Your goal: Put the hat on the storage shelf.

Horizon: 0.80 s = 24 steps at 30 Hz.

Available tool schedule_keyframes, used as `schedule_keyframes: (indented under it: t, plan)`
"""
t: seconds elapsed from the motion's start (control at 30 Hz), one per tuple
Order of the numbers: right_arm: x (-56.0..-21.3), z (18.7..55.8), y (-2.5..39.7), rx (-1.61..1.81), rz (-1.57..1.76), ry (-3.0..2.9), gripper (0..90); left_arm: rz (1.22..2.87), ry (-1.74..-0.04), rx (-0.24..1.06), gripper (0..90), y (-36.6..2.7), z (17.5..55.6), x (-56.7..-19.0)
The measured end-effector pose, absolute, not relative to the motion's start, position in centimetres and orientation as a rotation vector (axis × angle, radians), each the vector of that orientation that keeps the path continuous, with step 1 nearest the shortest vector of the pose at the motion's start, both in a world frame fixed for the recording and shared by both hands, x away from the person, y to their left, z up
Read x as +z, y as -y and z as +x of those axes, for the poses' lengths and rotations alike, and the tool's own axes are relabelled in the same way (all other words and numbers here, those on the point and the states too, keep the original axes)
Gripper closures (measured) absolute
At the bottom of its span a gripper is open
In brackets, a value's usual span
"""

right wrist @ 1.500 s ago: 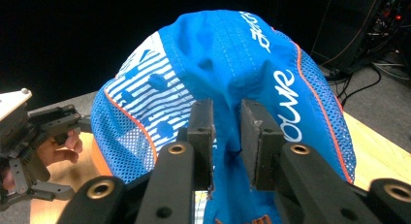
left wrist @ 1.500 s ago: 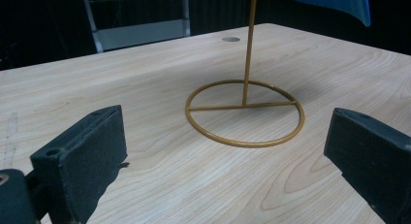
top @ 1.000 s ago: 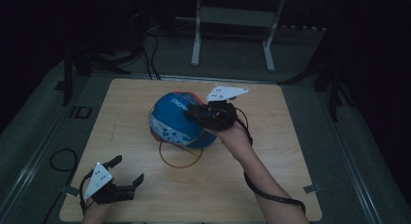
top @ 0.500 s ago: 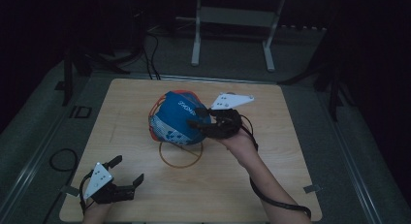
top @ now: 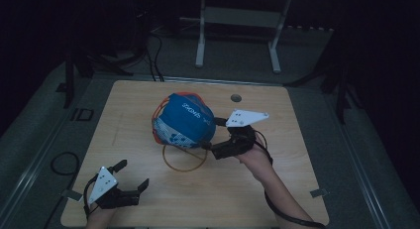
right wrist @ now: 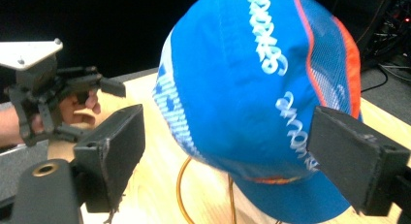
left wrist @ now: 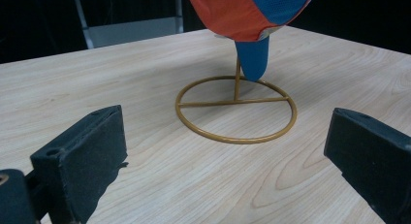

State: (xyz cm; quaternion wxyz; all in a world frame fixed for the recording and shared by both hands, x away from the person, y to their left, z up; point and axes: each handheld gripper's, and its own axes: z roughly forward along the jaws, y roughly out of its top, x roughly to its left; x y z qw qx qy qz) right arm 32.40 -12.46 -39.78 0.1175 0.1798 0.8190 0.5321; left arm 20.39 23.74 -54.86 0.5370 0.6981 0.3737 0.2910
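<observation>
A blue cap [top: 183,121] with white lettering and orange mesh trim rests tilted on a gold wire stand [top: 184,159] at the middle of the table. My right gripper [top: 216,136] is open just to the cap's right, its jaws spread on either side of the cap [right wrist: 252,88] without touching it. My left gripper [top: 132,174] is open and holds nothing, low at the table's front left corner. In the left gripper view it faces the stand's ring base [left wrist: 236,110], with the cap's brim [left wrist: 253,59] hanging over it.
The wooden table [top: 277,189] has a small round hole [top: 236,97] at its far side. A white metal frame [top: 237,16] stands on the dark floor behind. A cable loop [top: 62,162] lies on the floor by the table's left edge.
My right gripper has drawn back from the cap's top toward the right and nearer the front. The cap has shifted a little to the left on its stand. The left gripper has not moved.
</observation>
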Motion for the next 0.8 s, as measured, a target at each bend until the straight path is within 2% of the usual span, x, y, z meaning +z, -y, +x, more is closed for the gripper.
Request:
schedule_keyframes:
  t: [0.8]
  plan:
    - [-48.3,30.7,15.2,1.514,0.515,-2.517,12.5,1.677,-0.892,0.695,1.9,-23.8,20.4,-55.3]
